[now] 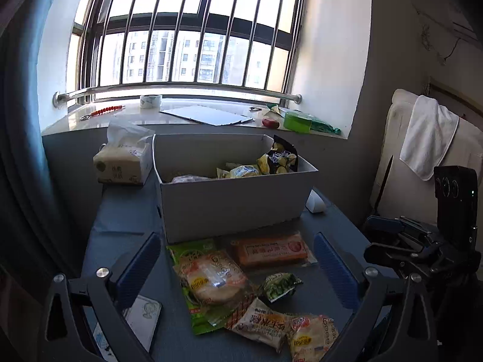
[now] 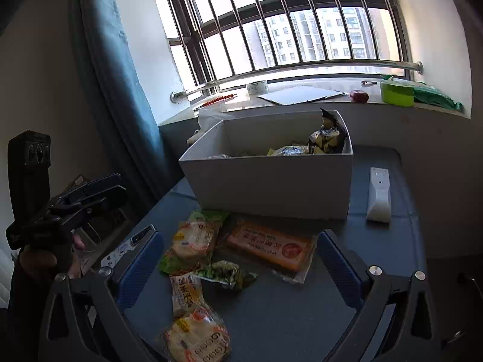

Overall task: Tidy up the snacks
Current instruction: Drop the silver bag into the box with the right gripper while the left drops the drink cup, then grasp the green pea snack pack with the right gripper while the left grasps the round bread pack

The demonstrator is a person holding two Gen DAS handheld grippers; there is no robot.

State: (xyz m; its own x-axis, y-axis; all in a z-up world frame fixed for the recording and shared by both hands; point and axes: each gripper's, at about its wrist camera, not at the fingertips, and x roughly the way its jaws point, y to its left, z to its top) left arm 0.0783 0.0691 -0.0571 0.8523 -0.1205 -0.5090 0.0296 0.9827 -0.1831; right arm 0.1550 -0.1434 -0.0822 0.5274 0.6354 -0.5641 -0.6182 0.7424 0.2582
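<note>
A grey open box [image 1: 229, 208] [image 2: 271, 187] stands on the blue table with several yellow and black snack packs [image 1: 271, 163] [image 2: 323, 138] inside at its right end. In front of it lie loose snacks: an orange bar pack [image 1: 271, 250] [image 2: 271, 249], a green-edged bread pack [image 1: 208, 280] [image 2: 190, 241], a small green pack [image 1: 279, 285] [image 2: 225, 274], a white and orange pack [image 1: 259, 325] [image 2: 182, 294] and another bread pack [image 1: 311, 338] [image 2: 196, 338]. My left gripper [image 1: 238, 259] is open above the packs, holding nothing. My right gripper [image 2: 241, 259] is open too, empty.
A tissue pack [image 1: 122, 163] sits left of the box. A white remote [image 2: 379, 194] lies to its right. A small card [image 1: 142, 319] lies near the table's left edge. The windowsill holds tape [image 1: 151, 101], cardboard and a green tub [image 1: 297, 120]. A chair with a towel [image 1: 428, 138] stands right.
</note>
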